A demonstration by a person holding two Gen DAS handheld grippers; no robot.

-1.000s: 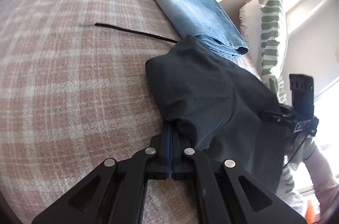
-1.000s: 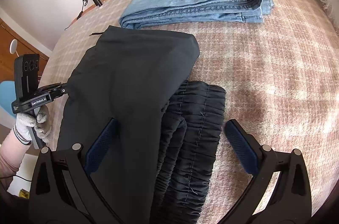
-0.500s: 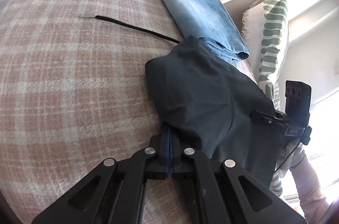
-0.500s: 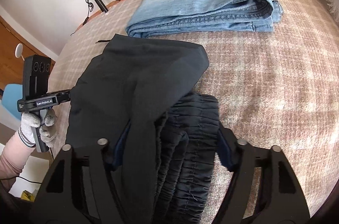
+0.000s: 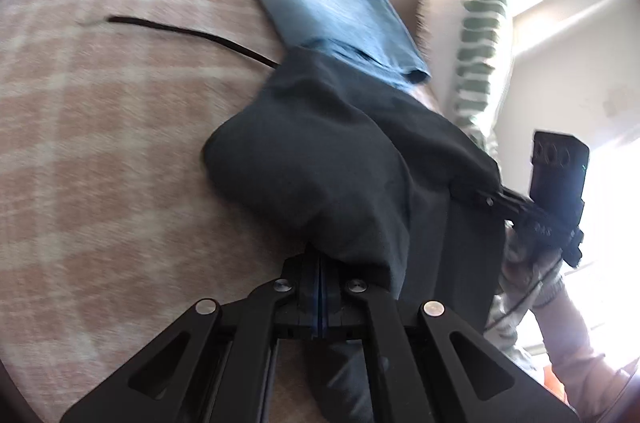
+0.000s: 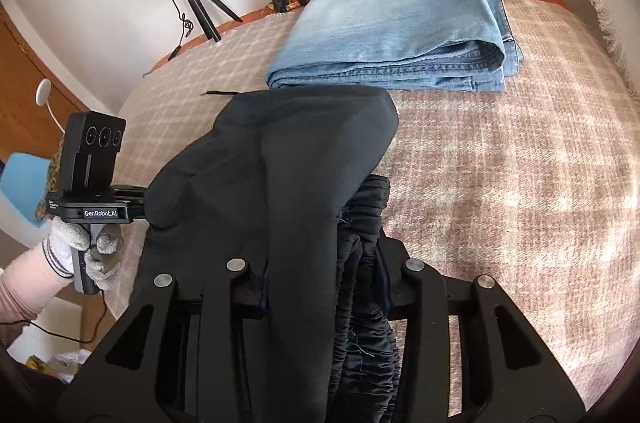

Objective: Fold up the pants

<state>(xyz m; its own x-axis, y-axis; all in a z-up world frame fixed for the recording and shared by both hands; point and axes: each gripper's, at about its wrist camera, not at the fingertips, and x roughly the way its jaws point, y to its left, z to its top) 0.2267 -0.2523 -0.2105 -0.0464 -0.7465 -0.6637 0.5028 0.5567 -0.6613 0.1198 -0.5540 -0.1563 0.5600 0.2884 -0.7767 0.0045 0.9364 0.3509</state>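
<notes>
Since a second ago the right tongs [image 6: 320, 287] have gone from wide open to clamped on the gathered waistband of the black pants [image 6: 280, 183], and the fabric now bunches higher off the bed [image 6: 500, 183]. Left tongs [image 5: 320, 287] stay pressed tight on a fold of the same pants [image 5: 320, 163], near the bed's edge. Both tongs hold the dark cloth partly lifted over the pink plaid blanket [image 5: 100, 143]. Folded blue jeans [image 6: 392, 31] lie just beyond the pants' far edge. A thin black drawstring [image 5: 180, 33] trails across the blanket.
</notes>
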